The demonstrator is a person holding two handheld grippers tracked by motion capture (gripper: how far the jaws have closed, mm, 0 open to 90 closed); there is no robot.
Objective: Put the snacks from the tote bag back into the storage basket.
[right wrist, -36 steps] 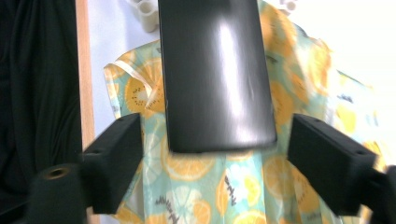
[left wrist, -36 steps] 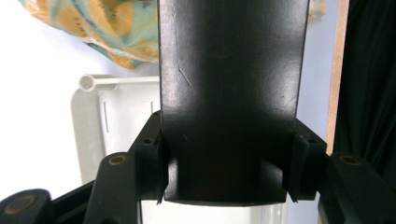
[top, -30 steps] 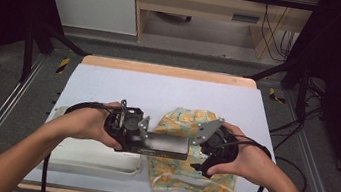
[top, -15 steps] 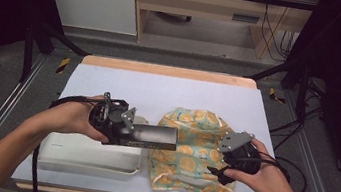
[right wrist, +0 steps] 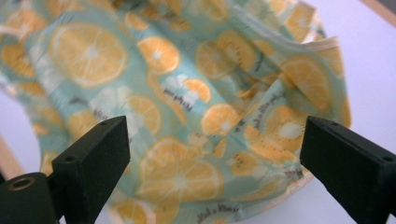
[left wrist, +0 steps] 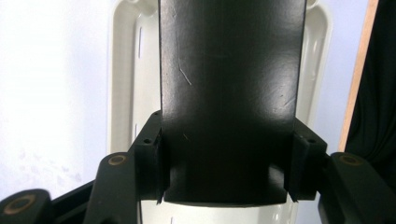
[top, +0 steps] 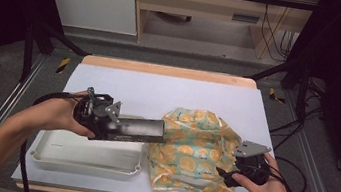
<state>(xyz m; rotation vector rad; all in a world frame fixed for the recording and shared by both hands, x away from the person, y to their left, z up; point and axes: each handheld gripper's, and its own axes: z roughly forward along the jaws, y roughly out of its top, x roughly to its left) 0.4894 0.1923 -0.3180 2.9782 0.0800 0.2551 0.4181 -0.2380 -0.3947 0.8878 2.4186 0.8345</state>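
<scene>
On white table, scuffed flat black box (left wrist: 231, 102)

In the left gripper view the black box (left wrist: 231, 93) runs off the top edge, so its far end is unseen, and it covers the middle of the white tray (left wrist: 126, 93) behind it. In the high view that far end lies against the orange-print cloth (top: 196, 150); whether it goes under a fold is hard to tell. Beside the cloth, the right gripper (top: 227, 177) is mostly hidden by the hand, and in the right gripper view the cloth (right wrist: 177, 93) is blurred and cut by the top and left edges
</scene>
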